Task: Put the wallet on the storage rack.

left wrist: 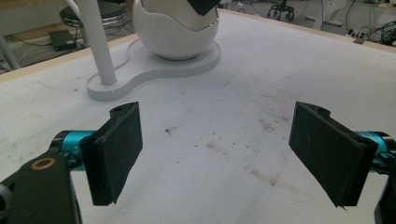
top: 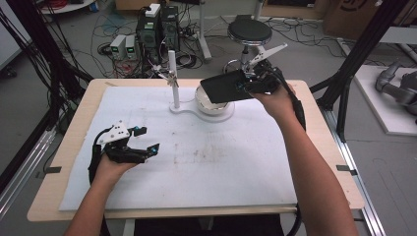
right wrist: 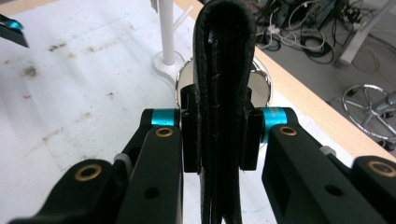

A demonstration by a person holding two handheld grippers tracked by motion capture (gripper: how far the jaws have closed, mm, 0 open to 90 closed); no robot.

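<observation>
Black wallet point(top: 223, 87) sits clamped in the right hand-held gripper point(top: 246, 84), held above the white bowl point(top: 212, 105) at the bench's far side; left hand-held gripper point(top: 147, 140) gapes empty, near left.

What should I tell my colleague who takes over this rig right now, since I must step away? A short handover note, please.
Right gripper: shut on a black wallet, held in the air above the white bowl at the far side of the table.
Left gripper: open, holding nothing, low over the white mat near the left front.
Bowl sits on a white stand base beside a white post.
Done: wallet is gripped and lifted.
Left: probably setting the wallet in or by the bowl, which I can only guess; left gripper is free to help.
</observation>
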